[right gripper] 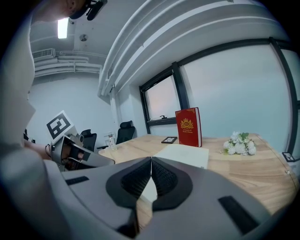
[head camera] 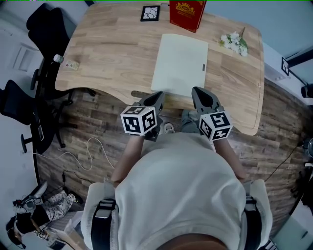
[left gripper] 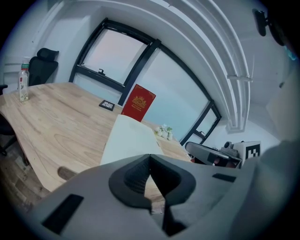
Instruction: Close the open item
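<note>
At the desk's [head camera: 112, 53] near edge, both grippers are up side by side, poking just over the wood and aimed across the top. Look at the left gripper [left gripper: 150, 157]: jaws clenched tight, pads pressed together, nothing caught between them. Same story on the right gripper [right gripper: 151, 159], jaws squeezed shut on empty air. Straight ahead of them lies the cream folder [head camera: 180, 63], flat on the desk, its short side close to the near edge, roughly midway along it and a touch toward the right. Its cover is down and smooth, with a small grey tab showing on its right edge. Neither gripper touches it; both tips hover just short of its near side. Over at the far edge a red book [head camera: 187, 14] stands upright, with a black-framed tile [head camera: 150, 13] lying just to its left. White flowers [head camera: 234, 43] rest near the far right corner. A clear bottle [left gripper: 22, 84] stands by the left edge, and black office chairs [head camera: 46, 24] wait off that side.
</note>
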Action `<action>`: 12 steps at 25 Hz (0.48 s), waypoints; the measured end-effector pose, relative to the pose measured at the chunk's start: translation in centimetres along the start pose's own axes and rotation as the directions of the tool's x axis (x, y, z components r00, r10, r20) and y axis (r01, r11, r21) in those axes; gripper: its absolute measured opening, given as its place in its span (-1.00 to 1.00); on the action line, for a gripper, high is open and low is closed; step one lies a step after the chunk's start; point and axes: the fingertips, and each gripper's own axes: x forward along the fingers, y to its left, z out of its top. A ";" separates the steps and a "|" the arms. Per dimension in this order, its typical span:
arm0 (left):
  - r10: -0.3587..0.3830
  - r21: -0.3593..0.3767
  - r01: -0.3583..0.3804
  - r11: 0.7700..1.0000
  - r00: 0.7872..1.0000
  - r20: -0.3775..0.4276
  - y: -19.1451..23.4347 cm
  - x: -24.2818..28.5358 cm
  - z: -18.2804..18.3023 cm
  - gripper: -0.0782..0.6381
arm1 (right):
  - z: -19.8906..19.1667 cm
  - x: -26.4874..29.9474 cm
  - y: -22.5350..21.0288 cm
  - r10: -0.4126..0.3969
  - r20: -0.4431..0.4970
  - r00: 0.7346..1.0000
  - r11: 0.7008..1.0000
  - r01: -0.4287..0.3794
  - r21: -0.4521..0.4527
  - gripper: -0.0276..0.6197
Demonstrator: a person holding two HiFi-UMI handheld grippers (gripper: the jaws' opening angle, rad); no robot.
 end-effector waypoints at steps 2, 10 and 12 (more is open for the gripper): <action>0.003 -0.005 -0.003 1.000 1.000 0.005 0.1 -0.2 0.0 -0.73 | 0.1 0.0 0.2 0.007 0.000 1.000 1.000 -0.007 -0.001 -0.86; 0.007 -0.018 -0.007 1.000 1.000 0.020 0.6 -0.3 0.2 -0.73 | -0.2 0.0 0.6 0.017 -0.013 1.000 1.000 -0.017 -0.009 -0.86; 0.006 -0.017 -0.006 1.000 1.000 0.020 0.6 -0.2 0.3 -0.73 | -0.3 0.1 0.6 0.012 -0.025 1.000 1.000 -0.013 -0.019 -0.86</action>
